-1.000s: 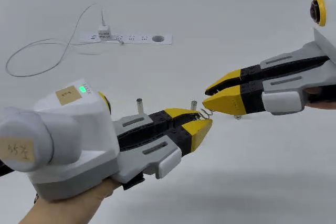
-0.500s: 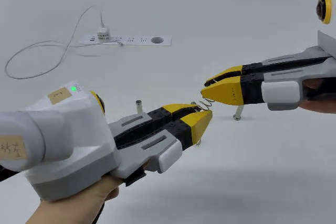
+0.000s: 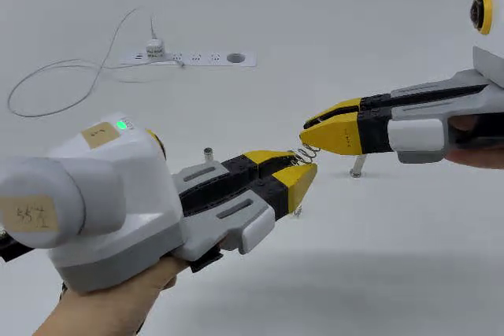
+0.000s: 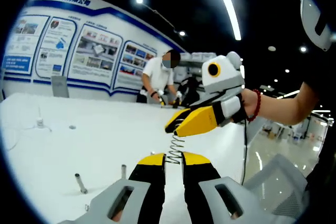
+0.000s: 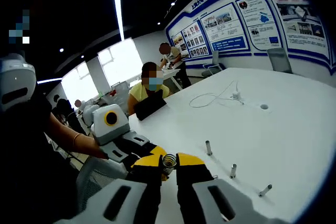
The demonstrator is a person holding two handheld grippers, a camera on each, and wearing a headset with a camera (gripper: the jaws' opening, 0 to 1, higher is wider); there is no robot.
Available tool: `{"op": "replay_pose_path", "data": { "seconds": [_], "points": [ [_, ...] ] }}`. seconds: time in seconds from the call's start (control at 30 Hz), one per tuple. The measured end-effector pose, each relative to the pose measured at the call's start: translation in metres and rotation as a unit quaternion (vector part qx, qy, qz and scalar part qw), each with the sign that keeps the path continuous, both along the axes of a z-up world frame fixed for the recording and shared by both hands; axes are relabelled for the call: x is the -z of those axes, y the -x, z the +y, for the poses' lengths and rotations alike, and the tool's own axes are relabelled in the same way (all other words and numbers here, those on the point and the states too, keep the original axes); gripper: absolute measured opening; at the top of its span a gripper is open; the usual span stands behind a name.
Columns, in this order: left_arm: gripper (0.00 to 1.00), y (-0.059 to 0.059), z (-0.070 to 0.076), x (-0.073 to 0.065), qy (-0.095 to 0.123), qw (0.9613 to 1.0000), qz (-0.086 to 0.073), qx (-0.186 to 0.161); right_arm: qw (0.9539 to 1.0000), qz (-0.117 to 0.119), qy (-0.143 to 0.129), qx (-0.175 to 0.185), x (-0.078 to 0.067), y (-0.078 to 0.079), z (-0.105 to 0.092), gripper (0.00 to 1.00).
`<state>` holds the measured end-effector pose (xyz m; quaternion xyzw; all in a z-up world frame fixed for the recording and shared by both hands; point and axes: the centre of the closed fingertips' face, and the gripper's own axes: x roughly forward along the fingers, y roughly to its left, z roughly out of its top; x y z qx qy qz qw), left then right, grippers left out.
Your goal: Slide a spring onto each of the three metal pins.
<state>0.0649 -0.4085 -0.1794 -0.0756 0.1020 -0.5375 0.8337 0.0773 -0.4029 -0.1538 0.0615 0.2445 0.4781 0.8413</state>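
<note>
So the spring point(image 3: 304, 154) is up in the air above the table point(image 3: 331, 29), strung between the two gripper tips. From the head view its long axis runs diagonally, low end at the left gripper point(image 3: 299, 170) and high end up and to the right at the right gripper point(image 3: 306, 133). In the left gripper view it points straight out along that gripper's jaws. In the right gripper view you're looking right down the coil point(image 5: 169, 161), end-on.

Both grippers look clamped on it, one on each end, yellow tips nearly nose to nose. The left one comes in from the lower left with a hand point(image 3: 118, 304) under its white body. The right one reaches in almost level from the right edge.

The spring is thin bare wire, loosely coiled. The pins are short shiny metal cylinders on the matte white table: one point(image 3: 209, 154) upright behind the left gripper, and one point(image 3: 358, 166) leaning, under the right gripper.
</note>
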Motion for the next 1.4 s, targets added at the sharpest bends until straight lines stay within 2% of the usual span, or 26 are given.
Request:
{"op": "replay_pose_path", "data": {
  "seconds": [0.13, 0.17, 0.23, 0.33, 0.43, 0.57, 0.67, 0.73, 1.0, 1.3, 1.4],
  "points": [
    [0.12, -0.001, 0.000, 0.001, -0.017, 0.9997, -0.017, 0.000, 1.0000, -0.002, 0.002, 0.008, 0.000, -0.002, -0.002, 0.11],
    [0.13, -0.002, 0.001, 0.004, -0.036, 0.9990, -0.027, 0.001, 0.9999, -0.004, 0.004, 0.012, 0.001, -0.003, -0.004, 0.11],
    [0.14, -0.002, 0.002, 0.008, -0.052, 0.9980, -0.037, 0.002, 0.9998, -0.003, 0.003, 0.018, 0.000, -0.004, -0.007, 0.10],
    [0.18, -0.002, 0.005, 0.010, -0.054, 0.9980, -0.033, -0.002, 0.9996, -0.006, 0.008, 0.028, 0.000, -0.007, -0.012, 0.11],
    [0.22, -0.004, 0.009, 0.015, -0.069, 0.9970, -0.034, -0.007, 0.9987, -0.012, 0.026, 0.041, 0.004, -0.011, -0.020, 0.11],
    [0.28, -0.005, 0.015, 0.018, -0.081, 0.9961, -0.033, -0.012, 0.9972, -0.006, 0.039, 0.063, 0.010, -0.017, -0.032, 0.11],
    [0.35, -0.006, 0.019, 0.021, -0.092, 0.9949, -0.038, -0.016, 0.9946, 0.002, 0.050, 0.091, 0.016, -0.021, -0.042, 0.11],
    [0.39, -0.007, 0.022, 0.021, -0.092, 0.9950, -0.034, -0.018, 0.9932, 0.006, 0.050, 0.105, 0.019, -0.024, -0.048, 0.11],
    [0.58, -0.014, 0.033, 0.026, -0.106, 0.9929, -0.036, -0.041, 0.9869, 0.017, 0.057, 0.150, 0.027, -0.039, -0.071, 0.11],
    [0.83, -0.022, 0.053, 0.036, -0.130, 0.9881, -0.026, -0.077, 0.9797, 0.011, 0.076, 0.185, 0.040, -0.057, -0.097, 0.11],
    [0.87, -0.026, 0.061, 0.039, -0.140, 0.9857, -0.024, -0.091, 0.9758, 0.005, 0.098, 0.195, 0.046, -0.063, -0.108, 0.11]
  ]
}}
